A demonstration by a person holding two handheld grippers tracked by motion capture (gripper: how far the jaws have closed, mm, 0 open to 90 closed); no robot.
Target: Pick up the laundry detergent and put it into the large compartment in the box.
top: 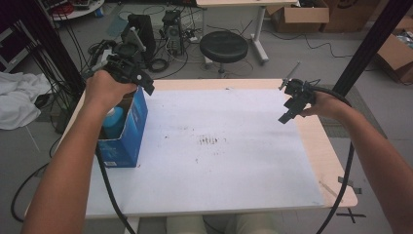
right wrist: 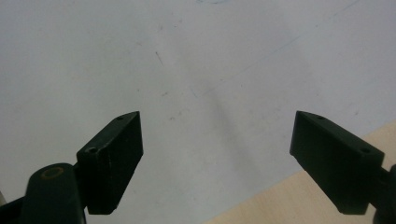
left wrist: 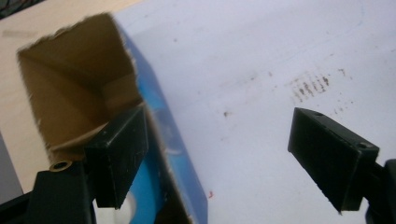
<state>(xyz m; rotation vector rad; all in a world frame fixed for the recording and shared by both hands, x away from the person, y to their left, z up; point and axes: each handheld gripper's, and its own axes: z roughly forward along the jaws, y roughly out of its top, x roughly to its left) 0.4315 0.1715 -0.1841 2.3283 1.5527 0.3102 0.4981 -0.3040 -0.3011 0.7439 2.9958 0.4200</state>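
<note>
Looking across the table from above, I place the blue box at about nine o'clock on the white sheet, standing upright with its open top facing up and something light blue inside. My left gripper hangs right over the box's far end, so that hand is far nearer than the right gripper, well apart at three o'clock. In the left gripper view the jaws stand spread with nothing between them, one over the box's opening. The right gripper's jaws are spread too, empty above bare sheet.
</note>
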